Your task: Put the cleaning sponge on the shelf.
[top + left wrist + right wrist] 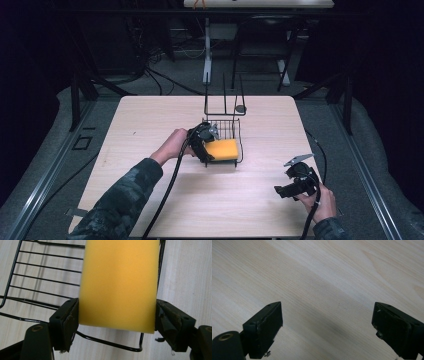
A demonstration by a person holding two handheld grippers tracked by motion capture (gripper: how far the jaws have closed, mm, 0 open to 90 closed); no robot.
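Figure. The left gripper [207, 150] has its two black jaws closed on the near end of a thick yellow rectangular foam sponge [119, 282], one pad pressed flat against each long side, so the sponge is pinched across its width. The sponge lies in the low black wire basket [235, 131] at the middle of the pale wooden table [150, 130], along the basket's right-hand side as the left gripper view shows it; its near end overhangs the front rim wire [107, 341]. Whether its underside rests fully on the basket floor cannot be told.

Handling note: foam yields under pressure, so the grip is best kept just firm enough to hold without crushing the block. A lift, if that is the step in hand, probably wants to go straight up so the sponge clears the rim wire and side wall rather than dragging the light basket along.

The right gripper [286, 190] rests near the table's front right corner, well apart from the basket, its jaws wide apart over bare wood with nothing between them.
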